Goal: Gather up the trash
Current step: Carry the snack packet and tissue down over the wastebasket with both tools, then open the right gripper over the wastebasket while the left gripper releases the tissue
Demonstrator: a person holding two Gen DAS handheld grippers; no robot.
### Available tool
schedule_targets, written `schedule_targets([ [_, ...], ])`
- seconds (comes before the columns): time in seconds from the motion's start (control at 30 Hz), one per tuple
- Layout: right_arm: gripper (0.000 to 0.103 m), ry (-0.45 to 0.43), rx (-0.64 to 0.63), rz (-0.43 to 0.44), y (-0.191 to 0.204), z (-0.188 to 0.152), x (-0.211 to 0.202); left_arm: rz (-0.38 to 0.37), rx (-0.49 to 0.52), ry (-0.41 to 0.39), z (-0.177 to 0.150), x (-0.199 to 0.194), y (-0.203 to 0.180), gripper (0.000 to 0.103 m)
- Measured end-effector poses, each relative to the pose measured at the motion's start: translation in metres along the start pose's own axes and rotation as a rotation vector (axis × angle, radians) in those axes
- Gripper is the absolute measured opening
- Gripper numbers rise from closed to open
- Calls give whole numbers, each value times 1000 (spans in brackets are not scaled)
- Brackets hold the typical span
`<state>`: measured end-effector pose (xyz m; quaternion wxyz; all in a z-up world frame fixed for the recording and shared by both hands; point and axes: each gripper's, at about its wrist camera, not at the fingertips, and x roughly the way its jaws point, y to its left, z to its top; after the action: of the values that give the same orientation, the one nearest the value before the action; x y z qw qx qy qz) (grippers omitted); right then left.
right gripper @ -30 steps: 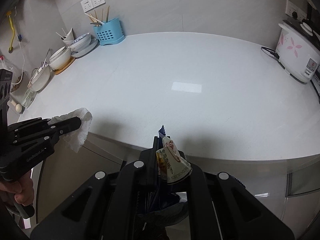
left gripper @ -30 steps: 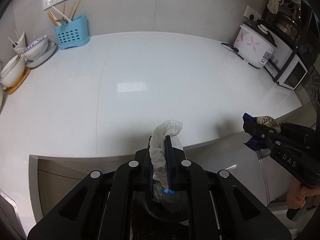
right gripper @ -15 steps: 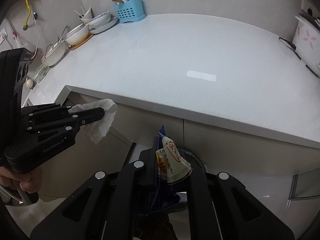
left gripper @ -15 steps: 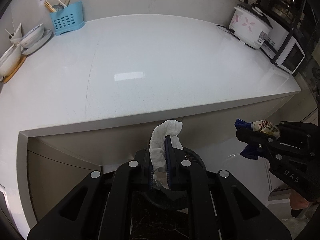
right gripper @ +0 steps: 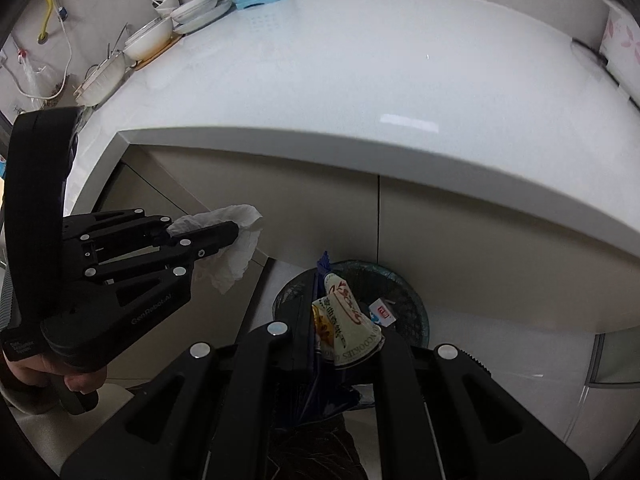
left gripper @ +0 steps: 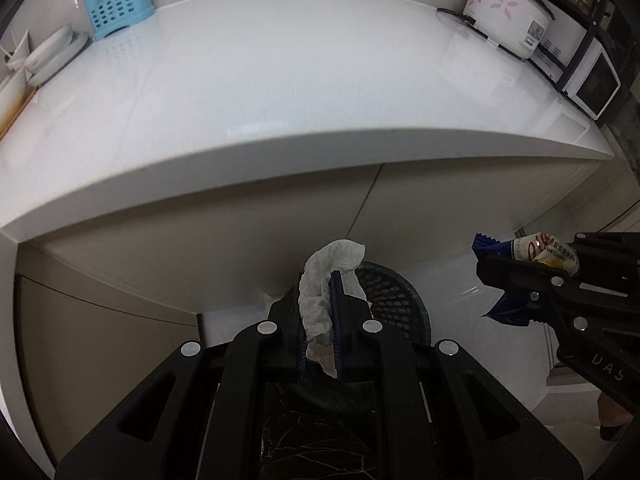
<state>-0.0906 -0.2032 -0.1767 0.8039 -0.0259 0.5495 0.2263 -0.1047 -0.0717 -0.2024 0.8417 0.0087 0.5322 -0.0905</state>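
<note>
My left gripper [left gripper: 320, 280] is shut on a crumpled white tissue [left gripper: 326, 268], which sticks out past the fingertips. In the right wrist view the same left gripper [right gripper: 236, 234] shows at the left with the tissue [right gripper: 236, 258] hanging from it. My right gripper [right gripper: 320, 280] is shut on a cream and blue snack wrapper [right gripper: 346, 320]; in the left wrist view it [left gripper: 480, 270] holds the wrapper [left gripper: 536, 254] at the right. A dark mesh waste bin [right gripper: 404, 300] stands on the floor just beyond both grippers, with a small red and white packet [right gripper: 383, 312] inside.
A white counter [left gripper: 300, 80] juts out above the bin over beige cabinet doors [right gripper: 320, 208]. At its back stand a blue utensil holder [left gripper: 118, 2], stacked bowls [right gripper: 176, 20] and a rice cooker [left gripper: 508, 4]. A hand [right gripper: 48, 372] holds the left gripper's handle.
Both grippers have sunk from counter height to below the counter's edge, still holding the tissue and the wrapper. The mesh bin has come into view beneath them.
</note>
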Motion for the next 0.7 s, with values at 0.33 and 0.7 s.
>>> schedule_targets([
  [0.33,5,93,58,31,-25,-28,71,-23,-21,77,-17,51,1,9],
  [0.7,8,206,48,-5,-39,-51,137,-3,-88,135,-28,91,19,9],
])
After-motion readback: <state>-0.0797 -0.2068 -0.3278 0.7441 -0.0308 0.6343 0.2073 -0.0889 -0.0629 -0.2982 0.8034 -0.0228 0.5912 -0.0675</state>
